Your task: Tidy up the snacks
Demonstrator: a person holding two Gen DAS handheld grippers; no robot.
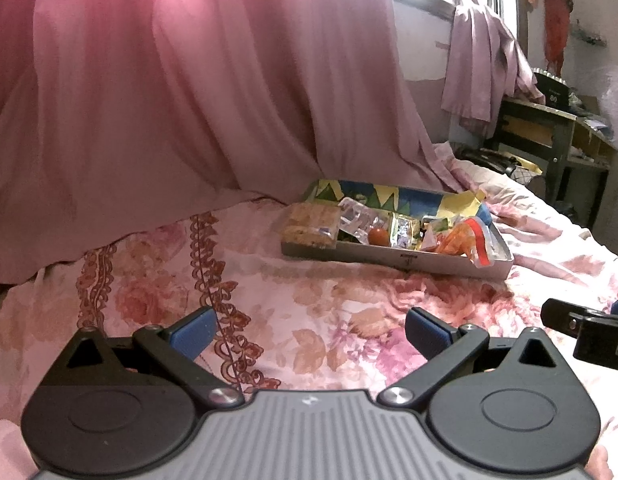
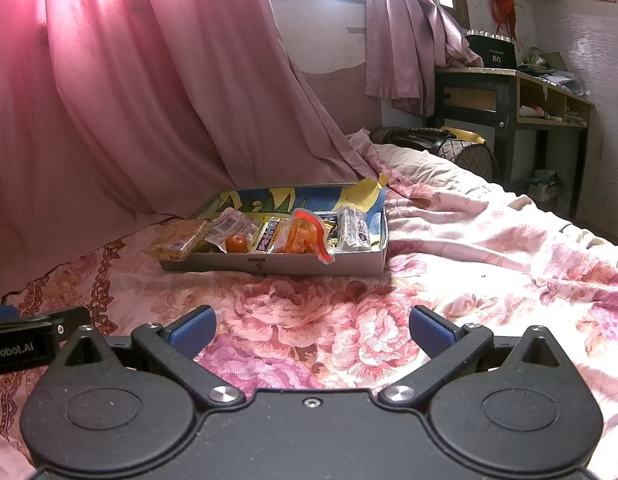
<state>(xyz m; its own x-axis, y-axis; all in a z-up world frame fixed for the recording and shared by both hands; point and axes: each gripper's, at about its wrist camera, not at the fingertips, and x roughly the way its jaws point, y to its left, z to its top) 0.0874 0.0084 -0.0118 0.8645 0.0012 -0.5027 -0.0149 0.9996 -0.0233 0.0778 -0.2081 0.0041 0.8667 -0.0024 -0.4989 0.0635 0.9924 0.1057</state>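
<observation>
Cardboard snack box (image 2: 309, 265) heaped with wrapped packets | both tongs spread, empty

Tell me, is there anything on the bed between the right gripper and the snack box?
Nothing visible. The right gripper hangs open over bare flowered bedspread, and that bare stretch runs straight ahead to the front wall of the snack box. The left gripper sits off to its side, not in the path.

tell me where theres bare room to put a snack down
Free: the floral bedspread between the snack box and both open grippers, and the stretch right of the box toward the desk. Crowded: inside the box, packets overlapping, biscuit pack overhanging its left end.
</observation>
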